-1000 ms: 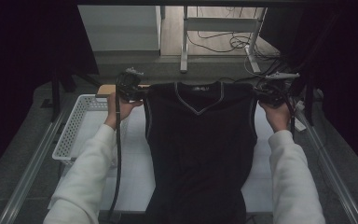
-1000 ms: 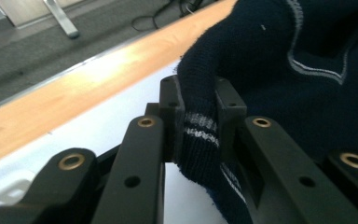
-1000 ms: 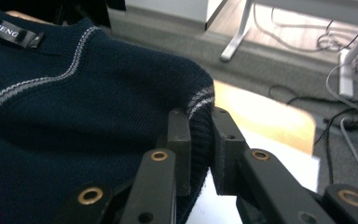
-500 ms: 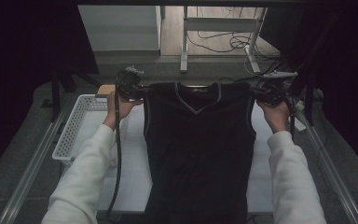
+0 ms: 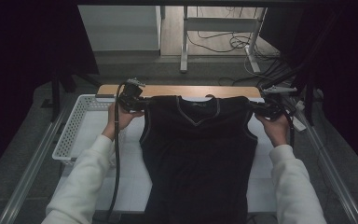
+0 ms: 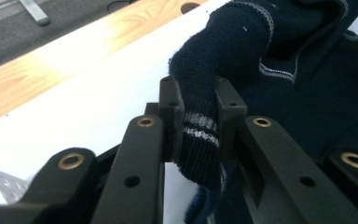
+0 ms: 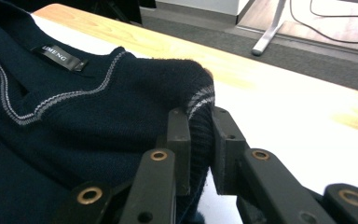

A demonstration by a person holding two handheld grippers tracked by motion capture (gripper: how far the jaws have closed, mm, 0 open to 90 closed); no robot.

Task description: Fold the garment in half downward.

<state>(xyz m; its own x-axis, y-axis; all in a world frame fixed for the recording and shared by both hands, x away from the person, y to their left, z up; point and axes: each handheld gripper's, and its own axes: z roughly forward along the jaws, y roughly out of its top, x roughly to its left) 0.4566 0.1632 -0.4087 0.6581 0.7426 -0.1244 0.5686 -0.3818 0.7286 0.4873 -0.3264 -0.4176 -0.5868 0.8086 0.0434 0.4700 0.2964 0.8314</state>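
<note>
Holding the dark knit vest (image 5: 198, 154) by its two shoulders, the person has it spread down the middle of the high view, over the white bench (image 5: 98, 135). The left claw (image 6: 198, 100) is pinched tight on the striped armhole edge of one shoulder, seen at centre in the left gripper view; the right claw (image 7: 200, 126) is clamped the same way on the other shoulder's ribbed trim. A white basket (image 5: 74, 130) sits at the left of the high view, just beside the vest. Both grips catch only a narrow fold of knit near the edge, so a sideways tug could probably slip the trim out. Uneven lowering would likely lay the vest skewed or bunch the neckline (image 7: 51, 105).
</note>
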